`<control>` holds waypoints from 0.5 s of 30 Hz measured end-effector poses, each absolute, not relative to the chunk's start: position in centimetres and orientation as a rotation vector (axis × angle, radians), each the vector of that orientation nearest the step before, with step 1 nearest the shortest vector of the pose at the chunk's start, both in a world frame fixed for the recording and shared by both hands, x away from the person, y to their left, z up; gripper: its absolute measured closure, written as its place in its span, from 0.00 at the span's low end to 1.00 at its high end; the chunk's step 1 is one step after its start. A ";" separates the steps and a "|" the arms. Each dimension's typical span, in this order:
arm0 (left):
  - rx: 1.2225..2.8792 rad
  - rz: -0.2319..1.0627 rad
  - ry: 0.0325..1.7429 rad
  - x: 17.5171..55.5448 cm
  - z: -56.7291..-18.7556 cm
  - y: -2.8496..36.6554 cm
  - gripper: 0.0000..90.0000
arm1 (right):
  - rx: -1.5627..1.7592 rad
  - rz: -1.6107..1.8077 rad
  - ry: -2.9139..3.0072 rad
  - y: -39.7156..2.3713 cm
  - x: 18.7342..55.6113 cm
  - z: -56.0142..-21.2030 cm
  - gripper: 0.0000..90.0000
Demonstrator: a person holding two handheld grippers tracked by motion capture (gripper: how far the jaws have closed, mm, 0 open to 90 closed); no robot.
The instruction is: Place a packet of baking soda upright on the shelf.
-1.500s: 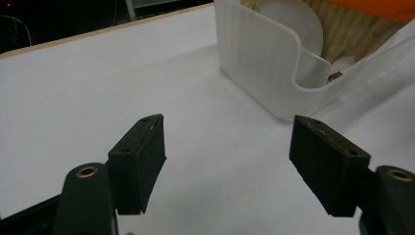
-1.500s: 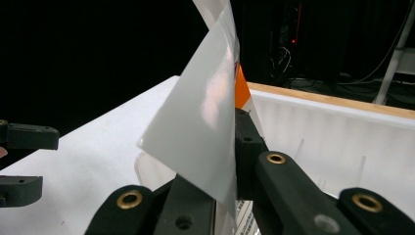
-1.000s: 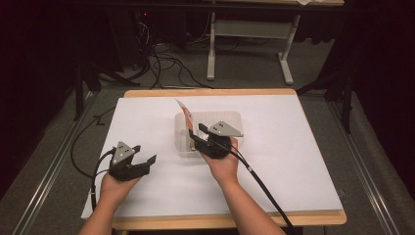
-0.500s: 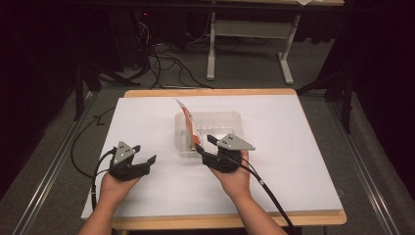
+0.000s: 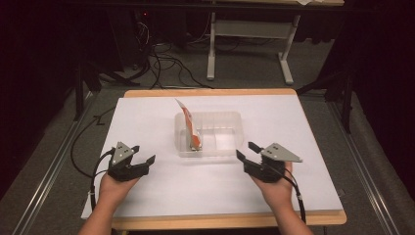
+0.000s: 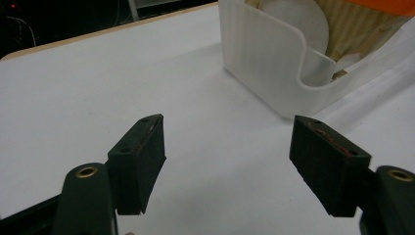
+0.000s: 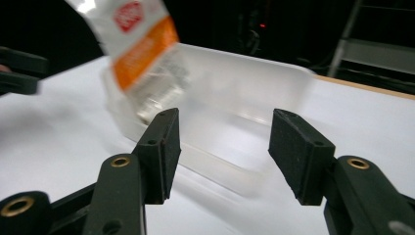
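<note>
The orange packet (image 5: 191, 128) in the clear tray (image 5: 230, 149) looks light and crinkly, best pinched at its top edge; both the left claw (image 5: 142, 155) and right claw (image 5: 247, 151) are released.

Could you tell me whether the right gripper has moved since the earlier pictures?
Yes: the right gripper moved right and toward the person, away from the clear bin, jaws just opening, empty.

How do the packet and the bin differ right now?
The packet is orange and white, printed; the bin is clear plastic. The packet stands tilted on end; the bin sits flat on the table. The packet is thin and tall, rising above the rim; the bin is wide and low. Neither is held by a tool.
</note>
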State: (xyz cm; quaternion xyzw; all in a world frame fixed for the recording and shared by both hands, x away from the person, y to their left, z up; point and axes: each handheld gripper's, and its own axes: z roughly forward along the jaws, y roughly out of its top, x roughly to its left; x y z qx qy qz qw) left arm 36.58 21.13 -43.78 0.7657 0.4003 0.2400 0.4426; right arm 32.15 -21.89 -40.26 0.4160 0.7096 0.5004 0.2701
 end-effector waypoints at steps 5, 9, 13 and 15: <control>1.899 0.594 1.002 36.6 -43.8 21.3 0.33 | 1.186 1.270 1.846 -27.6 30.9 -40.4 0.51; 1.901 0.594 1.012 36.6 -43.9 21.3 0.33 | 1.284 1.234 1.754 -32.7 29.3 -40.7 0.50; 1.913 0.591 1.011 36.7 -44.0 21.1 0.33 | 1.351 1.202 1.705 -35.9 28.0 -41.8 0.49; 1.927 0.591 1.005 36.7 -44.2 20.8 0.33 | 1.395 1.210 1.693 -36.6 28.0 -42.3 0.49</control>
